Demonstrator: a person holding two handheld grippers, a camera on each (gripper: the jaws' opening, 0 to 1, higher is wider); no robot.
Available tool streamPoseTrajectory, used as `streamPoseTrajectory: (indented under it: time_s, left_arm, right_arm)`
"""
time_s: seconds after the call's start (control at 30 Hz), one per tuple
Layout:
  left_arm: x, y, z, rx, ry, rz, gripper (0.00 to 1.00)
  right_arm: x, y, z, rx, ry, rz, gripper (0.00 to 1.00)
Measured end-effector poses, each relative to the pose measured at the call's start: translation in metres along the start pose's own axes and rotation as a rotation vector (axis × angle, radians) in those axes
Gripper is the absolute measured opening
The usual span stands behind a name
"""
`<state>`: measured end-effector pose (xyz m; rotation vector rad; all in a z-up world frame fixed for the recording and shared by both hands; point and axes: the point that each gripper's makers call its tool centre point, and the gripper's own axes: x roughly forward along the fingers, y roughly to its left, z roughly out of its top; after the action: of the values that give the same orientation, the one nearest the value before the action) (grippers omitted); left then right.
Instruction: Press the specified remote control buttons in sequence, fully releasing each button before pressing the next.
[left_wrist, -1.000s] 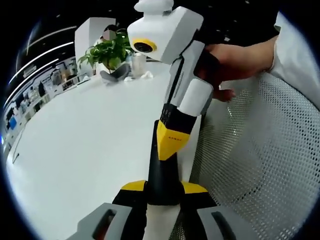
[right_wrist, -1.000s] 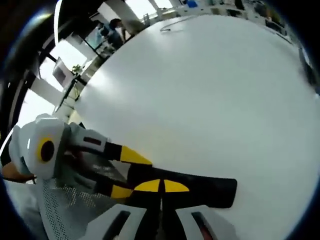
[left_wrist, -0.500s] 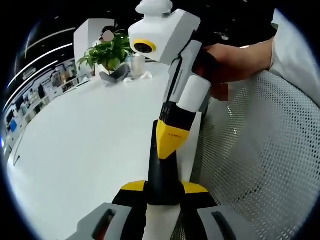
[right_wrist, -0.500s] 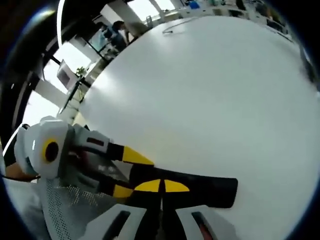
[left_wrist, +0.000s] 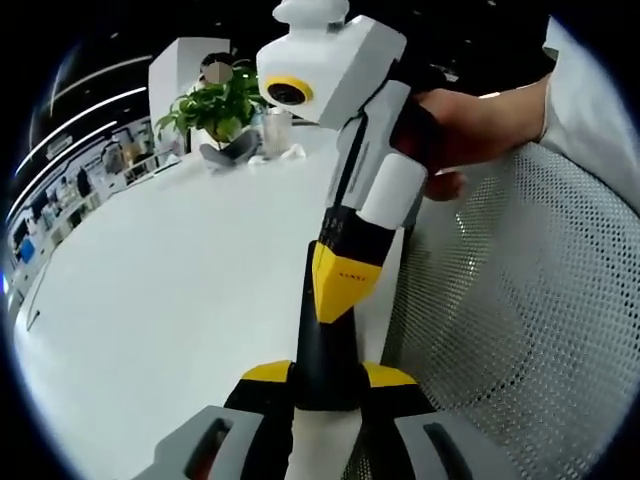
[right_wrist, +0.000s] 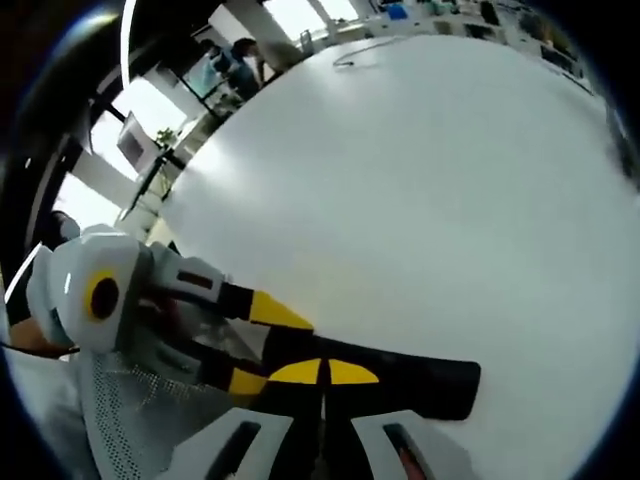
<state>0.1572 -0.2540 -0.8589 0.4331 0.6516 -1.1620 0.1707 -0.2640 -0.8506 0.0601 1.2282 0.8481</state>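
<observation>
At the near edge of the white desk (left_wrist: 150, 300), I have one black remote control (left_wrist: 325, 360) clamped between the jaws of my left hand-held gripper (left_wrist: 325, 395), its long body pointing away over the desk. My right hand-held gripper (left_wrist: 340, 285) comes in from the far end, its yellow tips resting on or just above the remote; in the right gripper view its jaws (right_wrist: 322, 375) look closed together against the same remote (right_wrist: 400, 385). I judge the remote light, rigid and smooth-cased, so it could pivot under a press; holding it across its narrow sides near one end, as now, seems right. I count one remote, two grippers, one mesh chair (left_wrist: 510, 310) beside the desk edge, and one potted plant (left_wrist: 215, 105) at the desk's far side.
</observation>
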Motion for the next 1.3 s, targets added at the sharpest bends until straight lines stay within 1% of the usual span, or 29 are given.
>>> streamPoseTrajectory:
  time_s: [0.1, 0.17, 0.2, 0.37, 0.5, 0.67, 0.83, 1.07, 1.13, 1.17, 1.2, 1.27, 1.3]
  left_arm:
    - [0.0, 0.0, -0.001, 0.001, 0.0, 0.0, 0.25]
    - [0.0, 0.0, 0.0, 0.0, 0.0, -0.001, 0.25]
    - [0.0, 0.0, 0.0, -0.001, -0.001, -0.001, 0.25]
    - [0.001, 0.0, 0.001, -0.011, -0.003, -0.002, 0.25]
    - [0.001, 0.001, 0.001, 0.0, 0.001, -0.001, 0.25]
    - [0.003, 0.001, 0.002, 0.001, 0.02, 0.01, 0.25]
    - [0.007, 0.003, 0.005, -0.023, 0.046, 0.038, 0.25]
    - [0.007, 0.002, 0.004, -0.014, 0.033, 0.034, 0.24]
    - [0.007, 0.002, 0.004, -0.015, 0.029, 0.033, 0.24]
    - [0.006, 0.002, 0.004, -0.015, 0.027, 0.033, 0.24]
    - [0.006, 0.002, 0.004, -0.015, 0.026, 0.032, 0.25]
    - [0.006, 0.002, 0.004, -0.015, 0.023, 0.032, 0.25]
    - [0.006, 0.002, 0.004, -0.015, 0.021, 0.031, 0.25]
  right_arm:
    - [0.0, 0.001, 0.0, 0.0, -0.002, 0.003, 0.0]
    - [0.001, 0.002, -0.001, -0.037, -0.005, -0.013, 0.0]
    - [0.001, 0.002, -0.001, -0.042, -0.006, -0.017, 0.0]
    - [0.001, -0.002, 0.0, -0.004, -0.01, -0.011, 0.0]
    - [0.0, -0.002, 0.001, 0.019, -0.017, 0.0, 0.0]
    - [0.0, -0.001, 0.001, -0.01, -0.019, -0.017, 0.0]
    - [0.001, -0.002, 0.001, 0.0, -0.027, -0.013, 0.0]
    - [0.0, 0.001, 0.001, -0.045, -0.028, -0.023, 0.0]
    - [0.0, 0.001, 0.002, -0.043, -0.023, -0.032, 0.0]
    - [0.001, 0.002, 0.003, -0.049, -0.027, -0.036, 0.0]
    - [0.001, 0.002, 0.005, -0.076, -0.041, -0.046, 0.0]
    - [-0.002, 0.005, 0.009, -0.099, -0.054, -0.043, 0.0]
    - [-0.005, 0.009, 0.016, -0.107, -0.097, -0.027, 0.0]
